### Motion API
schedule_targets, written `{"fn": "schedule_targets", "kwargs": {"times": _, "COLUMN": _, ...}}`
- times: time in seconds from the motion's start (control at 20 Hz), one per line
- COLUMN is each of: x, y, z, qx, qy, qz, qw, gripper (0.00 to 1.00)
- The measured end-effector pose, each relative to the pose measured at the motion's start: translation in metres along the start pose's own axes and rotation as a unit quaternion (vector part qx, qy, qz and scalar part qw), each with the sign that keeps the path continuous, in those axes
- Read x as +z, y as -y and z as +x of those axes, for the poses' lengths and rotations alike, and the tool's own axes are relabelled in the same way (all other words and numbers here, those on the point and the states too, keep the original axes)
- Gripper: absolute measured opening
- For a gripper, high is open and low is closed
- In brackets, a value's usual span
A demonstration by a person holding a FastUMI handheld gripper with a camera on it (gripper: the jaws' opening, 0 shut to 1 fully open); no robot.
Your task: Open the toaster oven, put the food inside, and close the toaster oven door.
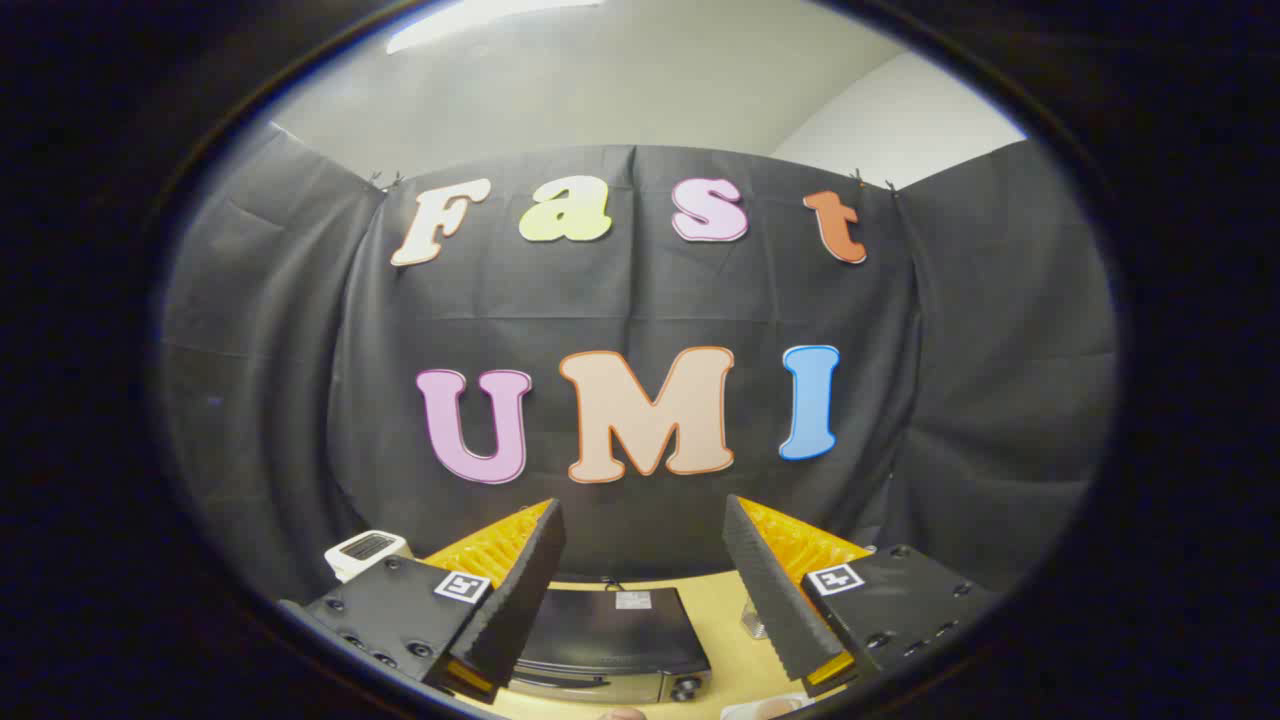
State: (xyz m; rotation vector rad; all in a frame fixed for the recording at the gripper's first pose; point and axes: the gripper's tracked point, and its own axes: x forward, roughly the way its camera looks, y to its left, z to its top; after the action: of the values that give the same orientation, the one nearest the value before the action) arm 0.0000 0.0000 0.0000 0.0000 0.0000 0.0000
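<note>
My gripper [640, 590] is open, its two black ribbed fingers with yellow backs spread wide and holding nothing. I am raised well above the table, facing the booth wall. Below and between the fingers sits the black toaster oven [610, 628] on the wooden table [725, 620]; I see its dark top, a strip of its silver front and a knob [686, 688]. Whether its door is open I cannot tell from here. A bit of a white plate with food [765, 708] peeks in just in front of the oven, beside the right finger [775, 590].
A small white device [365, 550] stands behind the left finger, to the left of the oven. A small glass-like object [752, 622] rests on the table right of the oven. Black cloth walls close the booth on three sides.
</note>
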Motion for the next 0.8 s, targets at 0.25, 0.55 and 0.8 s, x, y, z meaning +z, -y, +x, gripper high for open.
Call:
{"fn": "schedule_targets", "kwargs": {"times": 0.25, "x": 0.003, "y": -0.021, "z": -0.004, "qx": 0.016, "qy": 0.001, "qz": 0.004, "qw": 1.000, "gripper": 0.99}}
{"fn": "schedule_targets", "kwargs": {"times": 0.55, "x": -0.005, "y": -0.035, "z": -0.010, "qx": 0.023, "qy": -0.007, "qz": 0.006, "qw": 1.000, "gripper": 0.99}}
{"fn": "schedule_targets", "kwargs": {"times": 0.8, "x": -0.016, "y": -0.044, "z": -0.006, "qx": 0.025, "qy": -0.014, "qz": 0.012, "qw": 1.000, "gripper": 0.99}}
